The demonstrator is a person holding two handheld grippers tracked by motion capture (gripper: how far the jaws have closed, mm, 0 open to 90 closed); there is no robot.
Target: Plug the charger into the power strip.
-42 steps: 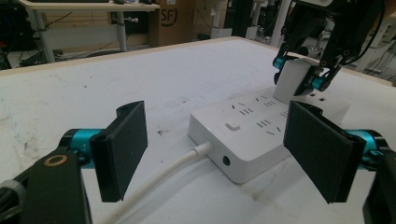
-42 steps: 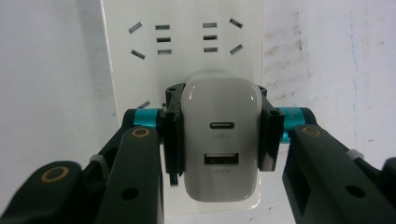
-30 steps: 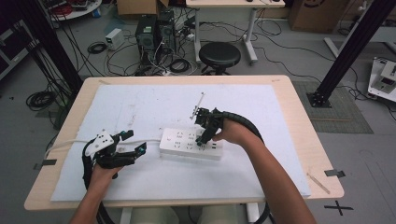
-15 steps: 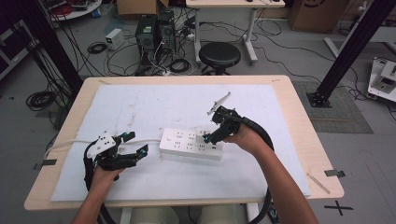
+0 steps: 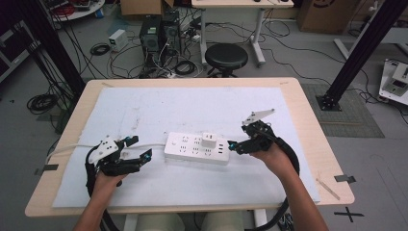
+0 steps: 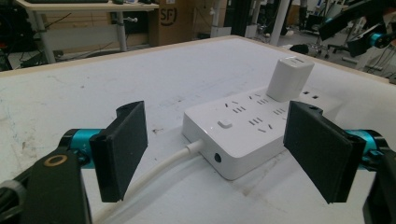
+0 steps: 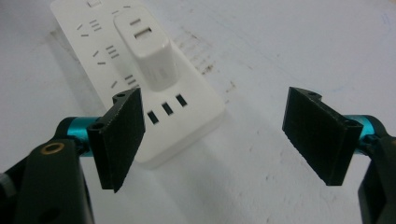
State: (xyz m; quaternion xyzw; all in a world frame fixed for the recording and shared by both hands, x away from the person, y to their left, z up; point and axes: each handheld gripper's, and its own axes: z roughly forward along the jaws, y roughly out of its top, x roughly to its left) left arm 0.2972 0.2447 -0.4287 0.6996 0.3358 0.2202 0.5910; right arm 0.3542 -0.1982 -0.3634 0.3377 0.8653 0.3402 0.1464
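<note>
Standing plugged into the power strip (image 5: 196, 148) just ahead of the released right claw (image 5: 232, 145), the light, rigid, smooth-sided charger (image 5: 209, 139) is best gripped across its flat sides.

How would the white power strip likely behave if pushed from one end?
The power strip lies flat, so it would probably slide, not tip. Its cable may drag and swing it. The plugged-in charger stands tall; a knock there might loosen it.
</note>
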